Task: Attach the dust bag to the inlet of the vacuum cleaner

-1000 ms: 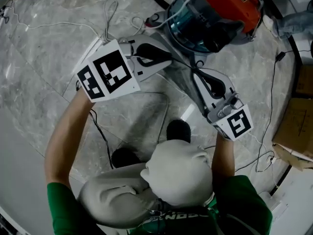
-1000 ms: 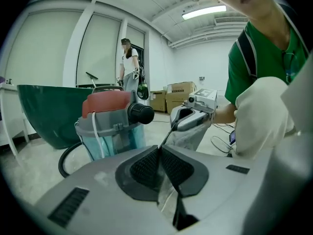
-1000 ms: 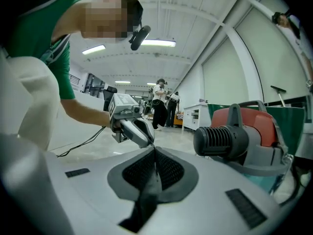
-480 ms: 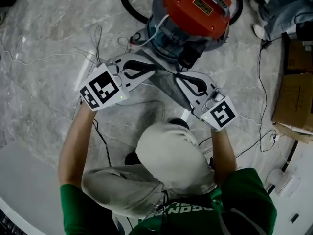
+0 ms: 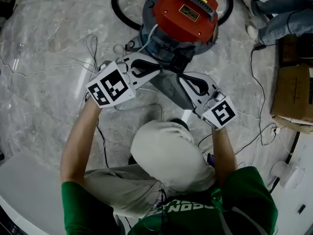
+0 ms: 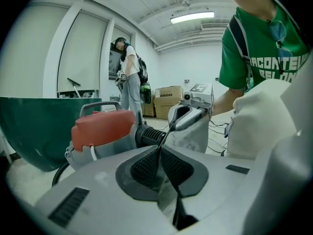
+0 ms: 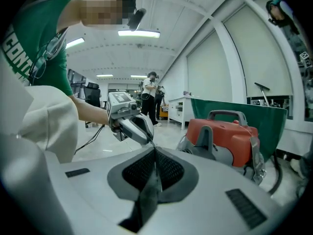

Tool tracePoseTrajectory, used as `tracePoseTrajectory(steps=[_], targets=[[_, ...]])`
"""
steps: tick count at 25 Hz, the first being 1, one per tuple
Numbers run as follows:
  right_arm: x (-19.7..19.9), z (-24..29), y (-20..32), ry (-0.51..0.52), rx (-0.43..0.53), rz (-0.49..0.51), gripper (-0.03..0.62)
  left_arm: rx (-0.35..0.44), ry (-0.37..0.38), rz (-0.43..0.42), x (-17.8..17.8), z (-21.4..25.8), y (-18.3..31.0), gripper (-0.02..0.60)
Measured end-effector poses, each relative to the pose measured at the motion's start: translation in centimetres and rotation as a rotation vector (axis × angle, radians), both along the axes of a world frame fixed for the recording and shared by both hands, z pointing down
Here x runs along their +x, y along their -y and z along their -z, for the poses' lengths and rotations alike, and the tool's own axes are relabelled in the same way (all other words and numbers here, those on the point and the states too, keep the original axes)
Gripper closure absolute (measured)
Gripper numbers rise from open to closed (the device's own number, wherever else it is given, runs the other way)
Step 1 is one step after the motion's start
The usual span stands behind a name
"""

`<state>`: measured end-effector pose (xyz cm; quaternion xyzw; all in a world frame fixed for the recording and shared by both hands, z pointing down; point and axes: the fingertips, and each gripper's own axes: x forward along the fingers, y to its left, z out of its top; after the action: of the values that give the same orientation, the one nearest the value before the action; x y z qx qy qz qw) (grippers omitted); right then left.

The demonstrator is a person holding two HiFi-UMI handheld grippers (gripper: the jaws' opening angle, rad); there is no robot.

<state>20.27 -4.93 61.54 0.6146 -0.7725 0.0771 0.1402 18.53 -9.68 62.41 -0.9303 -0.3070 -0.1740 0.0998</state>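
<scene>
You are holding the dust bag (image 5: 170,87) stretched between both grippers, in the air just in front of the vacuum cleaner (image 5: 181,18), which is standing on the marble floor (image 5: 44,82). The left gripper (image 6: 157,164) is pinching one edge of the bag's mouth, its jaws closed flat on the thin grey cloth. The right gripper (image 7: 153,173) is doing the same on the opposite edge, jaws all but together with only fabric between them. The rest of the bag is hanging below the two grips in a loose grey fold.

This is looking like a light, limp thing. It is sagging wherever you are not pulling it, so it is offering no stiffness of its own. The cloth is thin and probably slippery against the ribbed pads, so a hard sideways tug is risking a slip or a tear at the pinched edge. Gripping near the rim on two opposite sides, as you are doing, is the sensible place, since that is holding the mouth taut.

The dark ribbed collar (image 6: 149,135) on the vacuum's side is appearing to be the inlet. The bag's mouth is hanging near it but not on it. I cannot tell whether the rim has an elastic or a stiff ring. Loose cables (image 5: 93,48) are lying on the floor nearby.
</scene>
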Motion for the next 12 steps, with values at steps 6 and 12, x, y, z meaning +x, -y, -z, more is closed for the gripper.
tracePoseTrajectory(steps=[6, 12], targets=[[1.2, 0.2, -0.3, 0.001, 0.009, -0.017, 0.580, 0.018, 0.003, -0.016, 1.2, 0.3, -0.3, 0.560], [2.3, 0.3, -0.5, 0.000, 0.012, -0.019, 0.580, 0.042, 0.000, -0.009, 2.6, 0.5, -0.3, 0.559]])
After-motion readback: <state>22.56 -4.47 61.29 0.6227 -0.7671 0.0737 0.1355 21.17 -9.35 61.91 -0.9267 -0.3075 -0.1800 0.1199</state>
